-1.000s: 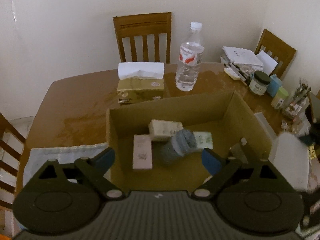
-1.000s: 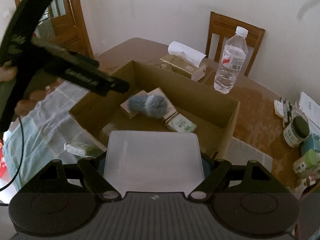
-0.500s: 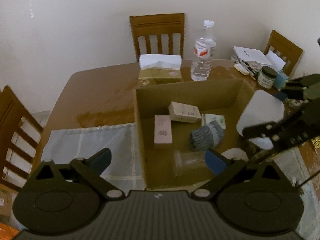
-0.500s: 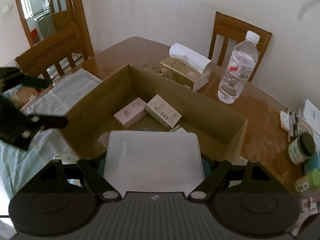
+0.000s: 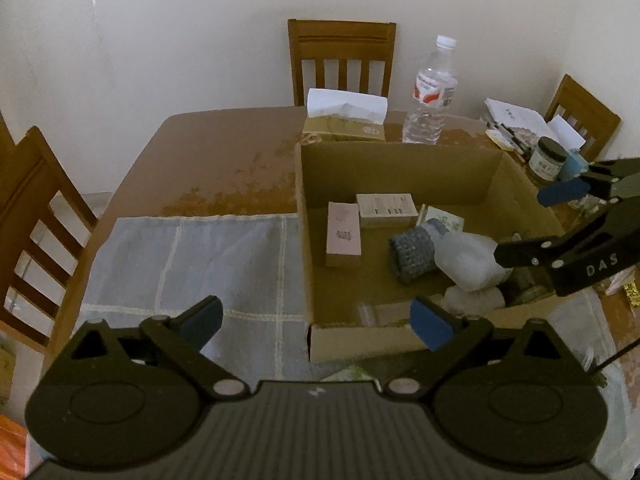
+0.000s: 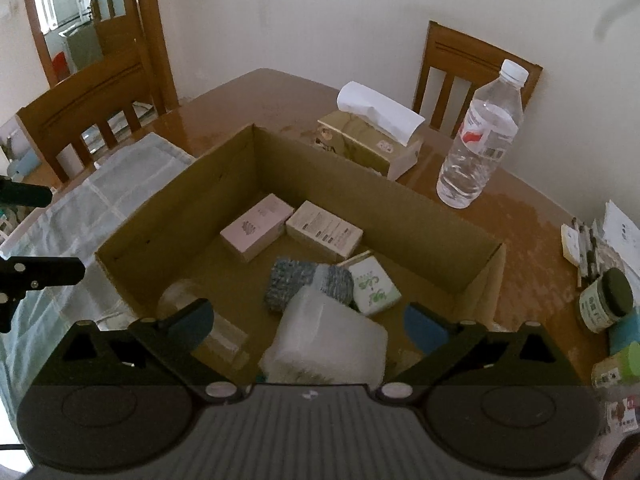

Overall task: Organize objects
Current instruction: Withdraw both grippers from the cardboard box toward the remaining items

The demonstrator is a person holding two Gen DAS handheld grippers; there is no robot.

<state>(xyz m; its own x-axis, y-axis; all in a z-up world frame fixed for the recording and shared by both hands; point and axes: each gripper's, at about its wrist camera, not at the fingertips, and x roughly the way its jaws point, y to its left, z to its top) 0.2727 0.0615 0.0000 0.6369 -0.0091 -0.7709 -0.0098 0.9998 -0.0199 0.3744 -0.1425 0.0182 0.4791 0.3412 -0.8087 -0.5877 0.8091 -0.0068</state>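
An open cardboard box (image 5: 400, 168) holds a pink carton (image 5: 344, 234), a beige carton (image 5: 386, 210), a grey knitted roll (image 5: 414, 250) and a green-and-white pack (image 6: 374, 286). A white translucent tub (image 6: 328, 340) lies tilted in the box's near end, against the knitted roll. My right gripper (image 6: 310, 326) hangs over it with jaws opening. The tub sits between the pads, and neither pad touches it. My left gripper (image 5: 316, 322) is open and empty above the box's near left corner.
The box stands on a brown table (image 5: 224, 152), partly on a pale checked cloth (image 5: 192, 256). Behind it are a tissue box (image 6: 368, 144) and a water bottle (image 6: 480, 140). Jars and papers (image 6: 604, 300) crowd the right side. Wooden chairs (image 5: 342, 60) ring the table.
The right gripper's jaws have spread wide and the white tub has dropped from them into the box. The left gripper has drawn back leftward, away from the box's inside.
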